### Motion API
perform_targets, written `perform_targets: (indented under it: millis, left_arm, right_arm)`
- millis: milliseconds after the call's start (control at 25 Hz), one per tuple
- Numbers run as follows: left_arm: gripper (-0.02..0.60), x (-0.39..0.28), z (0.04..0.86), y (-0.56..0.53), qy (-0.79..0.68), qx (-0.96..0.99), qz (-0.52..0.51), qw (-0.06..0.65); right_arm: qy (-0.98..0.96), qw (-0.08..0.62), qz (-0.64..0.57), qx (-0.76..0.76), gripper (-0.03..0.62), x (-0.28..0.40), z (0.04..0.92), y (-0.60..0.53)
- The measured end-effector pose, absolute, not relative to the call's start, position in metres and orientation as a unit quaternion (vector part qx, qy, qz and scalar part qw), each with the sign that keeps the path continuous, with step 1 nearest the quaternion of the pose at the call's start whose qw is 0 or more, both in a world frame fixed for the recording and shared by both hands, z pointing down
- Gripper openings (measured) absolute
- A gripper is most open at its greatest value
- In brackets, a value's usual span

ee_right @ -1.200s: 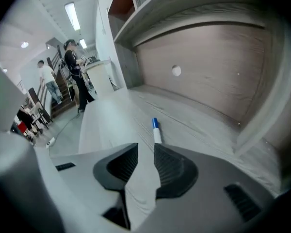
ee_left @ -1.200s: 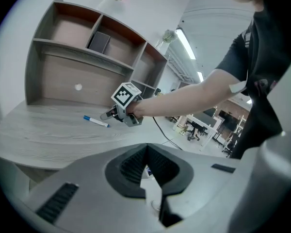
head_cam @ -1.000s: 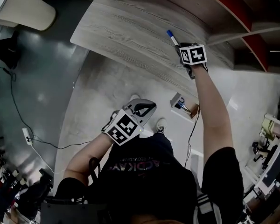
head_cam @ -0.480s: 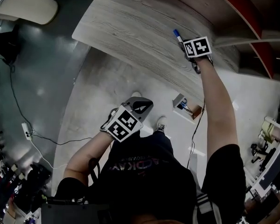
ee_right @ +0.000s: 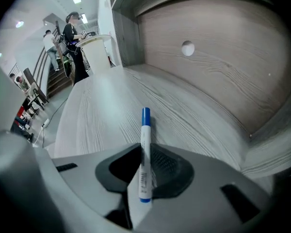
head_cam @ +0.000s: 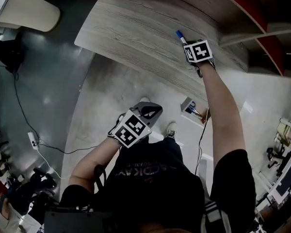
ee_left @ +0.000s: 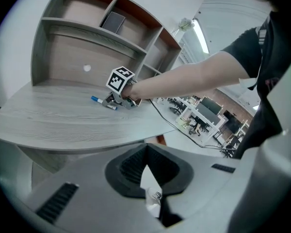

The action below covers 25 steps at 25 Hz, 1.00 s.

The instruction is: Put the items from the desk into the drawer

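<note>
A white marker with a blue cap (ee_right: pixel 144 149) is clamped between the jaws of my right gripper (ee_right: pixel 145 171), cap pointing away from me. In the head view that gripper (head_cam: pixel 196 61) is at the far right part of the grey wood desk (head_cam: pixel 136 28), with the marker (head_cam: pixel 180 37) low over the top. Whether the marker touches the desk I cannot tell. My left gripper (head_cam: pixel 146 113) hangs shut in front of the desk above the floor, with nothing in it. A small open box (head_cam: pixel 191 107), perhaps the drawer, shows below the desk's edge with something blue inside.
Shelf compartments (ee_left: pixel 94 30) rise at the back of the desk, and a dark box (ee_left: pixel 113 21) stands in an upper one. A round hole (ee_right: pixel 187 48) marks the back panel. A cable and power strip (head_cam: pixel 33 140) lie on the floor at left. People stand by stairs (ee_right: pixel 70 28).
The right gripper has shifted slightly over the desk and still holds the marker. The left gripper has hardly moved.
</note>
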State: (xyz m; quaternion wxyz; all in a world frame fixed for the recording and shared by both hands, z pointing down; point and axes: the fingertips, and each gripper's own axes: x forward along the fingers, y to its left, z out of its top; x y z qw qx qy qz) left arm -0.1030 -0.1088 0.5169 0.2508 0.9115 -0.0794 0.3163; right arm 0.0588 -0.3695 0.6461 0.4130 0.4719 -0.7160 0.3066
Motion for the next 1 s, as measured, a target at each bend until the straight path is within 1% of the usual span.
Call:
perform_targets:
  millis: [160,320,680,840,1000]
  left_arm:
    - [0.011,-0.1,0.513,-0.105,-0.069,0.913,0.32,0.245]
    - [0.011,-0.09,0.51,-0.098,-0.049,0.915,0.325,0.234]
    - [0.011,-0.053,0.5,-0.083,0.029,0.922,0.332,0.195]
    - [0.011,-0.028,0.497,-0.069,0.079,0.923,0.332,0.179]
    - [0.011,-0.004,0.5,-0.038,0.134,0.915,0.341,0.167]
  right_arm:
    - [-0.726,0.392,0.294,0.483,0.077,0.059,0.629,-0.361]
    - [-0.753,0.345,0.277,0.488,0.077,0.06,0.598,-0.343]
    - [-0.752,0.255,0.267,0.547,0.077,0.092,0.525,-0.234]
    - [-0.729,0.241,0.268,0.582,0.077,0.112,0.511,-0.172]
    - [-0.708,0.243,0.277,0.603,0.077,0.121,0.509,-0.1]
